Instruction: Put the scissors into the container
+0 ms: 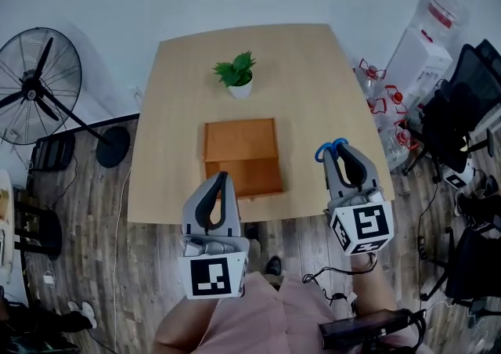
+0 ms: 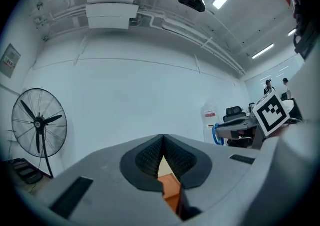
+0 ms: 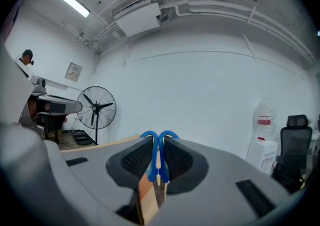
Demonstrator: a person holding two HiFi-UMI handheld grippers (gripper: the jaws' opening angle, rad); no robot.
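From the head view, a pale wooden surface (image 1: pixel 301 78) carries a shallow orange-brown wooden container (image 1: pixel 239 141) near its middle. A small green plant in a white pot (image 1: pixel 239 78) stands just behind the container. The left hand-held gripper (image 1: pixel 224 178) shows over the near edge of the surface, its tips at the container's near left corner. The right hand-held gripper (image 1: pixel 338 146) shows over the near right corner, apart from the container on its right side. The blue-handled scissors (image 1: pixel 322 153) are clamped in the right one, with the handle loops sticking out past the jaw tips. A black standing fan (image 1: pixel 35 86) is on the wooden floor at the left. Black office chairs (image 1: pixel 458 110) crowd the right side.

In the left gripper view, the left hand-held gripper (image 2: pixel 163 138) has its jaws pressed together at the tips with nothing between them. Through the slit under the tips, a strip of the surface (image 2: pixel 162 167) and the orange container (image 2: pixel 171 190) show. The fan (image 2: pixel 39 122) stands at the left. The right hand-held gripper's marker cube (image 2: pixel 272 112) and the blue scissor handles (image 2: pixel 216 133) show at the right.

In the right gripper view, the right hand-held gripper (image 3: pixel 161 139) is closed tight on the scissors (image 3: pixel 151 165). Both blue loops are squeezed side by side between the ribbed pads and rise a little above the tips. The edge of the surface (image 3: pixel 102 144) runs off to the left, with the fan (image 3: pixel 97 107) beyond it and an office chair (image 3: pixel 295 142) at the right.
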